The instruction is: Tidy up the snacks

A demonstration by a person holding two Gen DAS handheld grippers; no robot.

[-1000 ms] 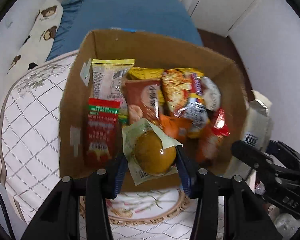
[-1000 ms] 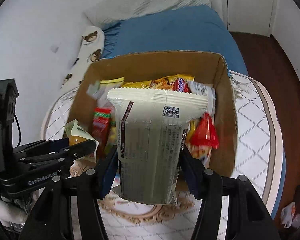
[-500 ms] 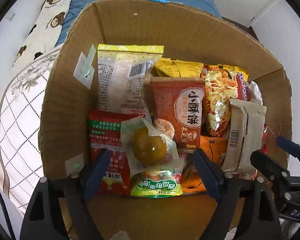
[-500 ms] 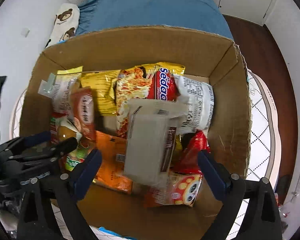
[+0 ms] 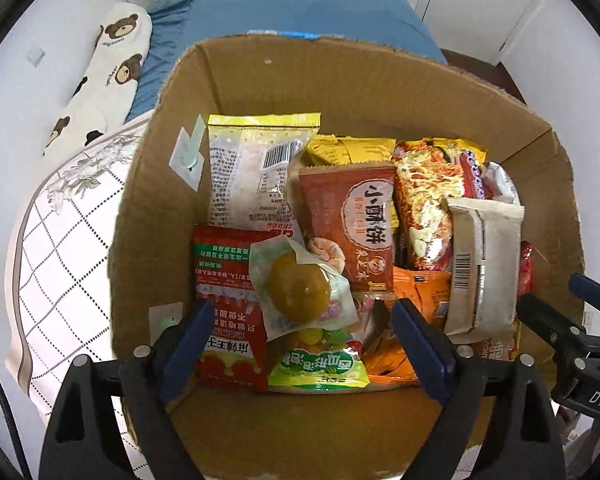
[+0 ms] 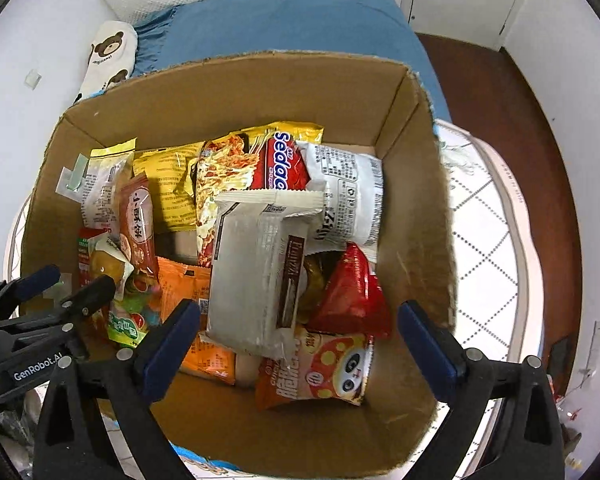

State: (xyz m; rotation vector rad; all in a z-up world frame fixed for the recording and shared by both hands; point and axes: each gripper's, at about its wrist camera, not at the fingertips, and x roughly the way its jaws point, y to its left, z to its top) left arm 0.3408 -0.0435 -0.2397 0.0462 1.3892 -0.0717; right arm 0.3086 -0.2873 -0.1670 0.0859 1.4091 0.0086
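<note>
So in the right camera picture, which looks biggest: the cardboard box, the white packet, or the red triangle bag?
Largest to smallest, as they look in the right camera view:
1. cardboard box, it holds everything
2. white packet
3. red triangle bag

The white packet lies on top, nearer the camera, so its lead may be exaggerated.

Left gripper (image 5: 302, 338): two black plastic arms with triangular cut-outs, each tipped by a dark blue pad on the inner face of the fingers (image 5: 186, 340). A round silver screw sits behind each pad, and another farther back on each arm. Right gripper (image 6: 300, 340): same build, black arms, blue-padded fingers (image 6: 426, 344), silver screws. Seen from the right wrist, the left gripper's black body carries white "GenRobot.AI" lettering; from the left wrist, the right one shows "DAS".
</note>
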